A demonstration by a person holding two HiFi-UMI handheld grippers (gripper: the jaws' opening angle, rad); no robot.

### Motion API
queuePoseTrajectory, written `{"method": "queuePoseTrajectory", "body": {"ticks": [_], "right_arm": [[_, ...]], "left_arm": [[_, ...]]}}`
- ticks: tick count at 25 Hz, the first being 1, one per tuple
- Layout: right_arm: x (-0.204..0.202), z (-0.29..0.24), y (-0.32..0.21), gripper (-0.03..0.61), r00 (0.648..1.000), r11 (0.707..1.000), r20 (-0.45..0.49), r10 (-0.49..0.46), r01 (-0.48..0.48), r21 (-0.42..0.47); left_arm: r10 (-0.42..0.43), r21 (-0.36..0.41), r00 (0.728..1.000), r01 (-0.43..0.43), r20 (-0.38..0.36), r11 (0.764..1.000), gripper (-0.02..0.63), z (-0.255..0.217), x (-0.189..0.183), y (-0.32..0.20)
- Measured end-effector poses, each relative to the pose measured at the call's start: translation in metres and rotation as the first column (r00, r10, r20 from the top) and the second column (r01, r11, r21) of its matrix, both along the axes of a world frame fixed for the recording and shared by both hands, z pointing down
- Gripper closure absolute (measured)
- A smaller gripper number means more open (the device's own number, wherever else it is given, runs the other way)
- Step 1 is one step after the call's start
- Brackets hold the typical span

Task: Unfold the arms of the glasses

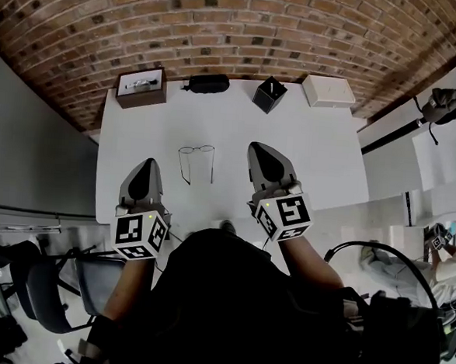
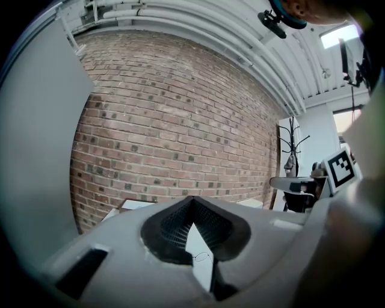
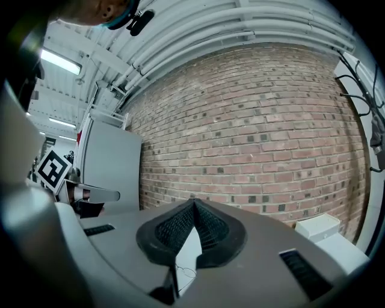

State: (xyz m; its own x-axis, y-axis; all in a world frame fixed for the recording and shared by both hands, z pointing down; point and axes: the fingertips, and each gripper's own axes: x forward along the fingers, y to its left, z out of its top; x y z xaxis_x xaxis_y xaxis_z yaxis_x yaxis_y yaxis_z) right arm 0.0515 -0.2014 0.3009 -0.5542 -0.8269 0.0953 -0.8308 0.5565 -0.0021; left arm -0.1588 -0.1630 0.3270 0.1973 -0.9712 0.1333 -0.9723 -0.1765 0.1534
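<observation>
Glasses lie between left gripper and right gripper, arms seemingly open; both tongs pressed together, empty. A careless sweep could knock the thin frame askew.

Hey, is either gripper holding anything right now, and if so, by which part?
Nothing is held. The left gripper and right gripper are both shut and empty. The glasses lie on the white table between them, touched by neither.

Stands as a white table against a brick wall. Holds thin-framed glasses near the middle, arms stretched toward the near edge. Carries along the far edge a brown tray, black case, black open box and white box.
</observation>
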Motion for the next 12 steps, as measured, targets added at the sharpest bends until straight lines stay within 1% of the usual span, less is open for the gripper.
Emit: {"method": "queuePoseTrajectory", "body": {"ticks": [5,12], "right_arm": [[-0.0036,-0.0080,-0.0084,0.571,1.000,0.999,0.006,-0.017,0.017,0.029],[-0.0076,-0.0065,-0.0096,0.571,1.000,0.999,0.007,-0.030,0.030,0.023]], "left_arm": [[-0.015,-0.002,1.000,0.015,0.001,1.000,0.603,-0.0004,0.0002,-0.0032],[-0.013,-0.011,1.000,0.013,-0.006,1.000,0.604,0.0019,0.0007,-0.0008]]}}
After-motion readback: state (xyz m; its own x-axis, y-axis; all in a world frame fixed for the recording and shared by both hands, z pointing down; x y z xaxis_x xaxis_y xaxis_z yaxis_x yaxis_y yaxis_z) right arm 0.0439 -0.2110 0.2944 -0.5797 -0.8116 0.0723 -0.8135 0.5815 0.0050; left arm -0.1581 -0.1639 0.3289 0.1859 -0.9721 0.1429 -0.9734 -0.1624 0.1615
